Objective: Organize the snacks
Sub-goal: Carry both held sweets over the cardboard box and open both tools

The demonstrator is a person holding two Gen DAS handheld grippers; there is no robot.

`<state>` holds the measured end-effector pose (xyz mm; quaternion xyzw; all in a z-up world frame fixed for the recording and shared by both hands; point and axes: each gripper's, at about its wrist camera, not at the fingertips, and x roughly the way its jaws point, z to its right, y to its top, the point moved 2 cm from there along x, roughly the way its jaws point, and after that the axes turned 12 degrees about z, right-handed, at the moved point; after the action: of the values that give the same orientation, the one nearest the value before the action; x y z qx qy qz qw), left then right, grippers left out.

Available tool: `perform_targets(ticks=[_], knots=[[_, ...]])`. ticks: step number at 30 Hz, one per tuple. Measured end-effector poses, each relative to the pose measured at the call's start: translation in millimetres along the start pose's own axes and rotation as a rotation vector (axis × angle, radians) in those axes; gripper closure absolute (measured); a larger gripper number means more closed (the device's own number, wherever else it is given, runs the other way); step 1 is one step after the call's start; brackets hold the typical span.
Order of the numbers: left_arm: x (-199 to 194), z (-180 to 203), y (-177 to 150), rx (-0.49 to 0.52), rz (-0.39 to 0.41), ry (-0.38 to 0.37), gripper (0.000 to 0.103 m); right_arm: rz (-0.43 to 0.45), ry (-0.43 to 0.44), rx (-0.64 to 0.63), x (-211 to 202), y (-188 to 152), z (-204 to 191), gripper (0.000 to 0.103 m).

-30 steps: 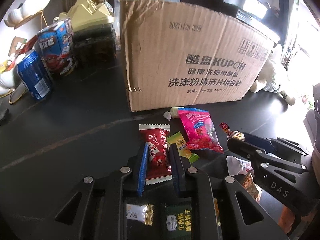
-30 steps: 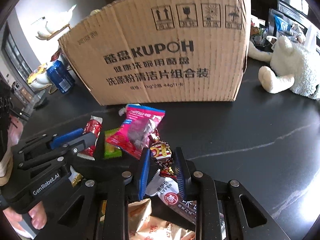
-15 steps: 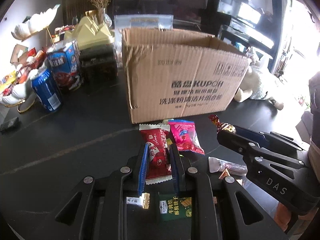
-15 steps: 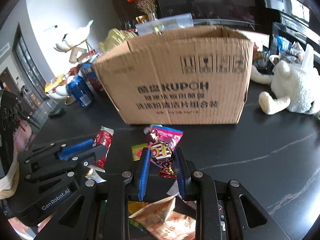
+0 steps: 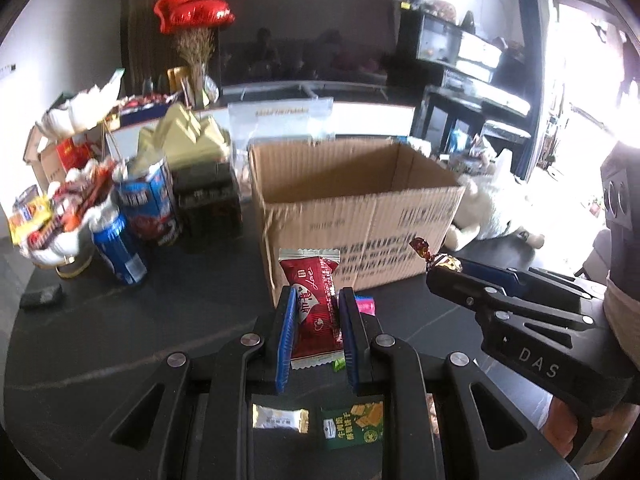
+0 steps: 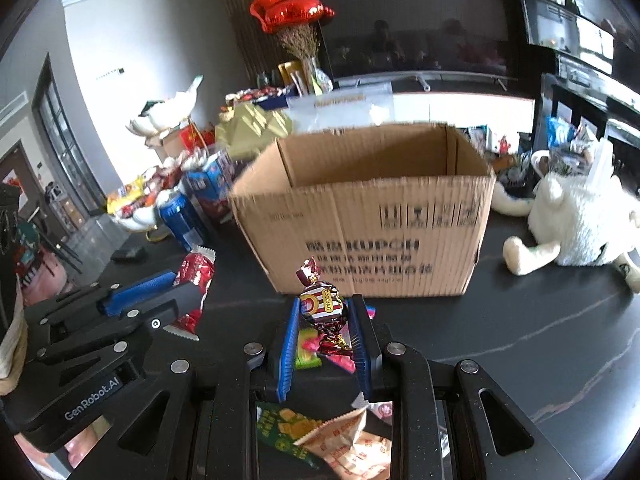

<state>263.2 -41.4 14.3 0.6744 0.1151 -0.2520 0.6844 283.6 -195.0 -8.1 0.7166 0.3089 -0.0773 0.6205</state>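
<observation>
My left gripper [image 5: 316,304] is shut on a red snack packet [image 5: 314,304] and holds it up in front of the open cardboard box [image 5: 352,224]. My right gripper [image 6: 325,312] is shut on a striped wrapped candy [image 6: 322,307], also raised before the box [image 6: 372,216]. The candy [image 5: 438,258] and right gripper show at the right of the left wrist view. The left gripper and red packet [image 6: 194,272] show at the left of the right wrist view. Loose snacks lie on the dark table below: a green cracker packet [image 5: 354,426], a small white packet [image 5: 280,418] and an orange packet [image 6: 352,444].
Left of the box stand a blue can [image 5: 120,250], a blue carton [image 5: 150,204], a dark container [image 5: 208,204] and a swan dish of snacks [image 5: 60,220]. A white plush toy [image 6: 576,220] lies right of the box. A pink packet [image 5: 365,305] lies by the box's base.
Both grippers have risen well above the table with their snacks. The box's open top has come into view; the remaining snacks have dropped lower in both views.
</observation>
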Motion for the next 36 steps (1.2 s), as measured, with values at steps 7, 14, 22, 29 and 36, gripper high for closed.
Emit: perform_targets(ticks=[7, 14, 22, 29, 36], knots=[[-13.5, 0.8, 31.9, 0.022, 0.045, -0.024, 0.081, 0.064, -0.027, -0.015, -17.7, 37.0, -4.3, 0.077], [-15.6, -0.6, 67.8, 0.04, 0.068, -0.046, 0.081, 0.1, -0.051, -0.049, -20.7, 70.2, -9.9, 0.077], [6.7, -4.8, 95.9, 0.032, 0.035, -0.07, 0.081, 0.097, -0.068, -0.068, -8.4, 103.5, -9.5, 0.077], [40.2, -8.1, 106.2, 0.024, 0.002, -0.095, 0.081, 0.073, -0.069, -0.052, 15.2, 116.1, 2.0, 0.077], [78.7, -11.8, 108.8, 0.012, -0.034, -0.089, 0.081, 0.049, -0.076, -0.041, 45.9, 117.3, 14.7, 0.077]])
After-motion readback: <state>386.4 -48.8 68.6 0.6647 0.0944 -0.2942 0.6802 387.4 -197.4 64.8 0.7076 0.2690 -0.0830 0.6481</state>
